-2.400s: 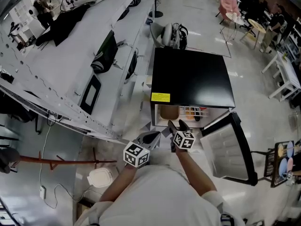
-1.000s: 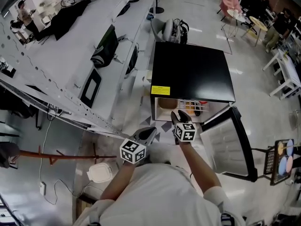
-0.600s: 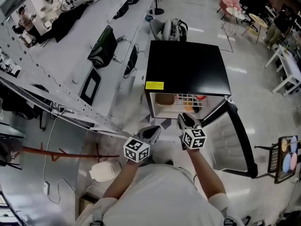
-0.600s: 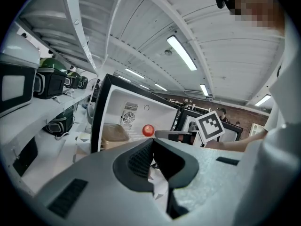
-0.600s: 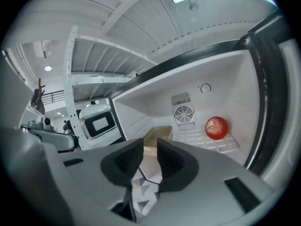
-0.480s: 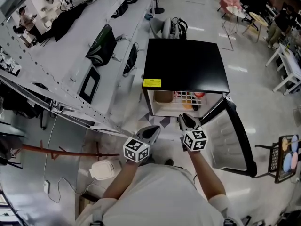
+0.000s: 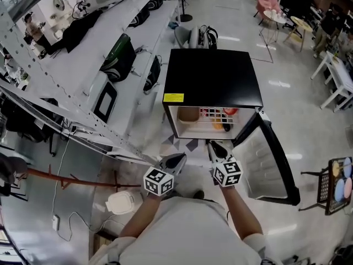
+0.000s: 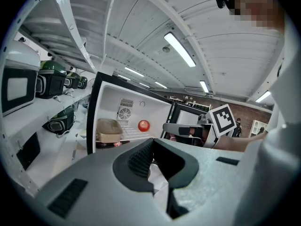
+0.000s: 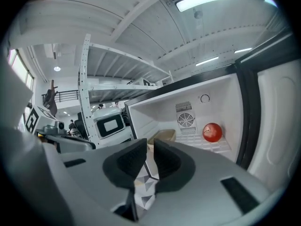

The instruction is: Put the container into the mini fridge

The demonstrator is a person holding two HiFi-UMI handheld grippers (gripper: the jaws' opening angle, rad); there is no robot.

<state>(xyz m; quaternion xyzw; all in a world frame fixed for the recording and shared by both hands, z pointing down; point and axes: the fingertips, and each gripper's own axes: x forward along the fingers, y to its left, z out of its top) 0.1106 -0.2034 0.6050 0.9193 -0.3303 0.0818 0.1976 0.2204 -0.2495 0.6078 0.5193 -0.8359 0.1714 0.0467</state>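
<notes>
The black mini fridge (image 7: pixel 212 84) stands on the floor with its door (image 7: pixel 267 162) swung open to the right. The tan container (image 7: pixel 188 114) rests on the shelf inside at the left, and shows as the container (image 8: pixel 109 130) and the container (image 9: pixel 162 135) in both gripper views. My right gripper (image 7: pixel 216 148) hangs a little in front of the opening. Its jaws (image 9: pixel 150 144) are closing, with a thin gap and nothing between them. My left gripper (image 7: pixel 174 162) is lower left of the fridge, and its tips (image 8: pixel 153 142) meet on nothing.
A red apple (image 9: pixel 212 132) lies on the shelf at the right, with an orange item (image 7: pixel 219 127) below it. White shelving with a microwave (image 7: pixel 105 102) and bags (image 7: pixel 118 57) runs along the left. Papers (image 7: pixel 185 145) lie on the floor before the fridge.
My right gripper has drawn back from the fridge opening toward the person. The fridge now sits farther from both grippers. The container stays on the shelf.
</notes>
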